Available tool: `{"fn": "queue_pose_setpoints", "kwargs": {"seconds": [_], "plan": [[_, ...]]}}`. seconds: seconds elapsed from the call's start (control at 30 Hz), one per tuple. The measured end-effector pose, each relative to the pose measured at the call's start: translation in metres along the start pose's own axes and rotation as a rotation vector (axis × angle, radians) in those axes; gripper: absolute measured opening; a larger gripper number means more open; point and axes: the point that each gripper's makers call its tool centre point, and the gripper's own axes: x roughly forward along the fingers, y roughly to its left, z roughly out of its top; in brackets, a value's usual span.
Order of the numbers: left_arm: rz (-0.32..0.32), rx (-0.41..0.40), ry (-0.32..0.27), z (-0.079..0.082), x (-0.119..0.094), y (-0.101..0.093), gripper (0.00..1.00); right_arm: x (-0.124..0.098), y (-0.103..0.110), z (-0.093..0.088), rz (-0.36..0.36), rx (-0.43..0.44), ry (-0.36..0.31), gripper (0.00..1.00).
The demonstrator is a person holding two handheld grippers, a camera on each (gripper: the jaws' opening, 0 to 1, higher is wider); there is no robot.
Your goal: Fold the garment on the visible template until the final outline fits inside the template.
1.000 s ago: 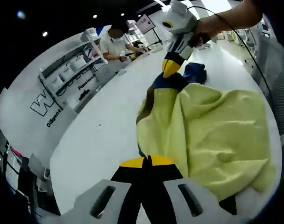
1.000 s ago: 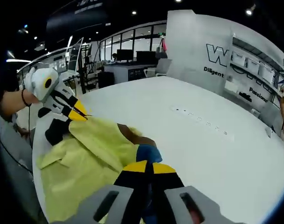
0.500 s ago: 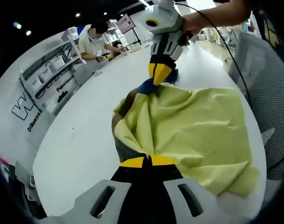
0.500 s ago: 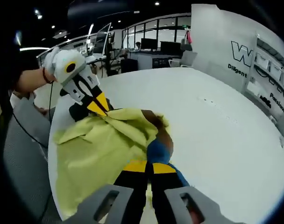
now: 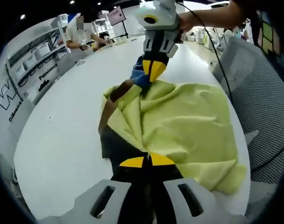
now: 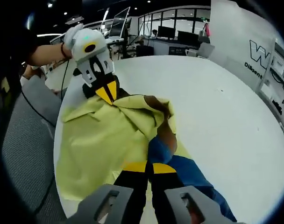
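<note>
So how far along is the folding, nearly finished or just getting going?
Just getting going, I'd say. Both corners look gripped: the left gripper and right gripper are each shut on the garment. In hand: the yellow cloth hangs bunched between them over the white table. Left: no neat fold shows yet, and I can't make out a template outline to check the fit.
</note>
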Motion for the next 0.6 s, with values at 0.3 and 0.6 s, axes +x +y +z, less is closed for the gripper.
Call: {"fn": "queue_pose_setpoints", "kwargs": {"seconds": [0.3, 0.6], "plan": [[-0.051, -0.118, 0.014, -0.008, 0.002, -0.011, 0.02, 0.008, 0.001, -0.015, 0.025, 0.041, 0.051, 0.00], [-0.052, -0.087, -0.100, -0.002, -0.005, -0.005, 0.08, 0.001, -0.008, 0.000, -0.009, -0.007, -0.045, 0.10]]}}
